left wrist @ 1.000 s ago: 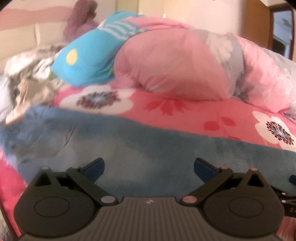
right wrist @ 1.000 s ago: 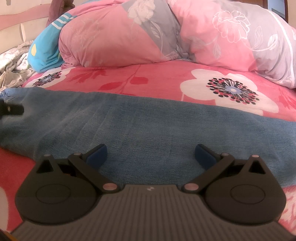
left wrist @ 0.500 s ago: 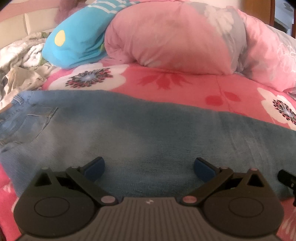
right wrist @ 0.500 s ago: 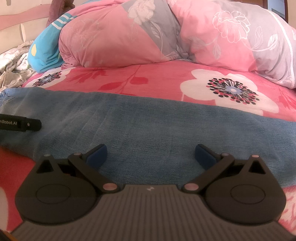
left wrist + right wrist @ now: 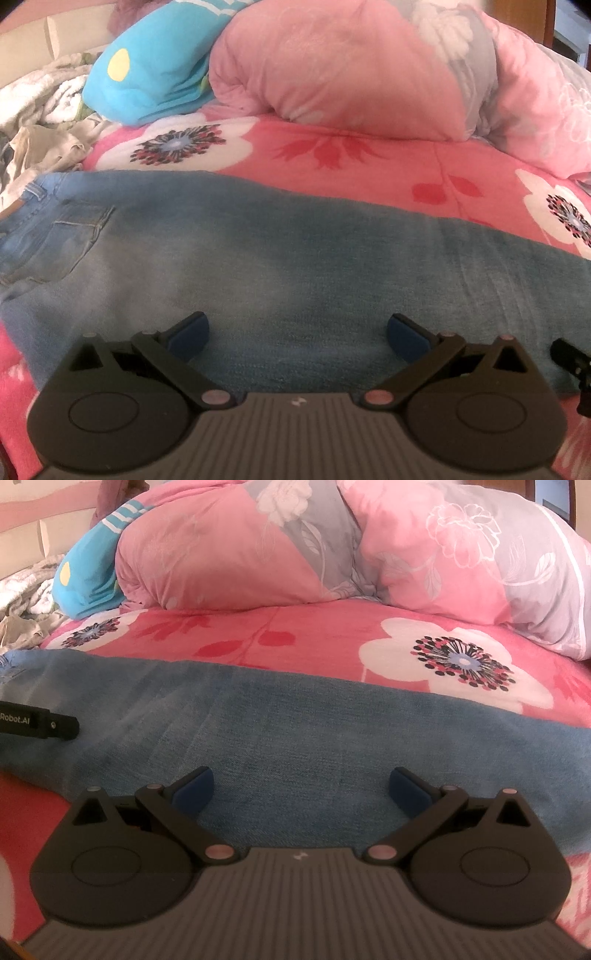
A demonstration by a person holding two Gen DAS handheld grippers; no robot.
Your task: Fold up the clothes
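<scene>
A pair of blue jeans point(image 5: 295, 258) lies flat across the pink flowered bedspread point(image 5: 332, 147), waist and back pocket point(image 5: 66, 240) at the left, legs running right. It also shows in the right wrist view point(image 5: 314, 731). My left gripper point(image 5: 297, 334) is open and empty, low over the jeans near their front edge. My right gripper point(image 5: 300, 788) is open and empty over the leg part. The left gripper's black tip point(image 5: 55, 725) shows at the left of the right wrist view.
A rolled pink and grey quilt point(image 5: 332, 554) lies along the back of the bed. A turquoise cushion point(image 5: 147, 74) sits at the back left. A heap of pale crumpled clothes point(image 5: 40, 122) lies at the far left.
My left gripper has shifted right along the jeans and lowered; the pocket came into view. Its tip entered further into the right wrist view. The right gripper has stayed still.
</scene>
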